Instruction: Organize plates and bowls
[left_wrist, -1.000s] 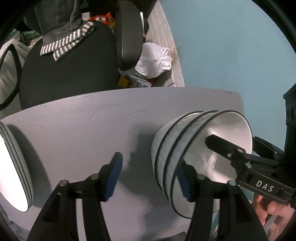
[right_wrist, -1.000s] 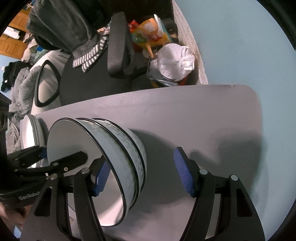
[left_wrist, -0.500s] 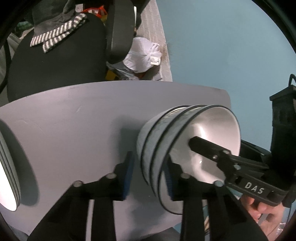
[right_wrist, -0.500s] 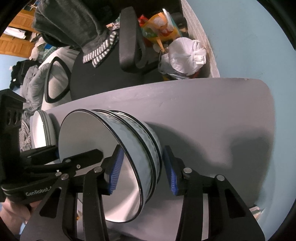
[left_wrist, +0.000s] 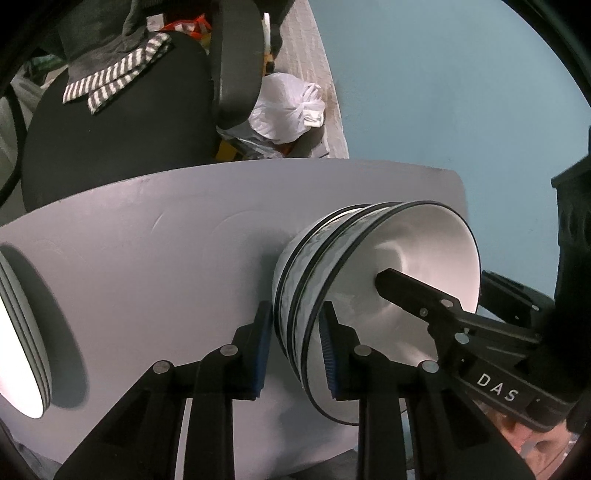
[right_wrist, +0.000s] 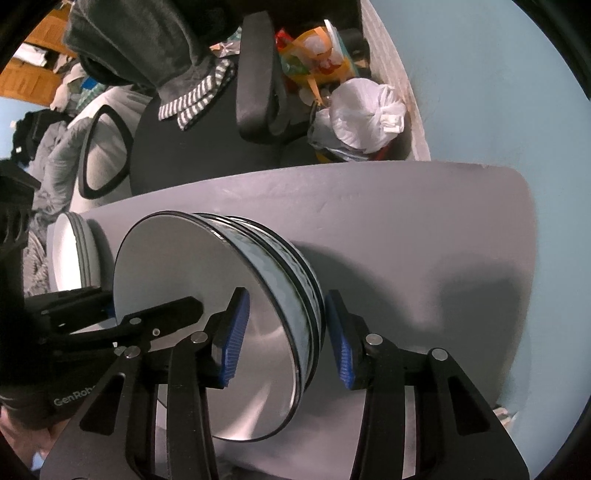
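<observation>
- Left wrist view: the left hand-held gripper (left_wrist: 293, 349) has just been closing and now pinches the near rim of the stack of bowls (left_wrist: 373, 284), one blue pad on the outer wall, the other inside the top bowl.
- Right wrist view: the right hand-held gripper (right_wrist: 286, 338) has also just been closing; it straddles the opposite side of the same stack of bowls (right_wrist: 229, 317), its inner pad against the white interior. Its outer pad sits at the lower walls, though whether it presses firmly I cannot tell.
- The stack, three nested bowls by the dark rims, sits on the grey table (left_wrist: 155, 236) directly between the two grippers.
- Handling, as a judgement: glazed ceramic is stiff, heavy when nested, slippery and breakable. A rim pinch on opposite sides is the sensible hold, provided each pad pair spans all the walls; otherwise the lower bowls may drop away on lifting. Keep it level and move slowly.
- Well off to the left gripper's left lies a stack of plates (left_wrist: 22, 332), at the table's far side.
- Beyond the table, ahead of both grippers, stand a black office chair (left_wrist: 122, 122) with a striped cloth (left_wrist: 114, 79) and a white plastic bag (left_wrist: 286, 109).
- Nothing lies on the table between bowls and plates to block a move.
</observation>
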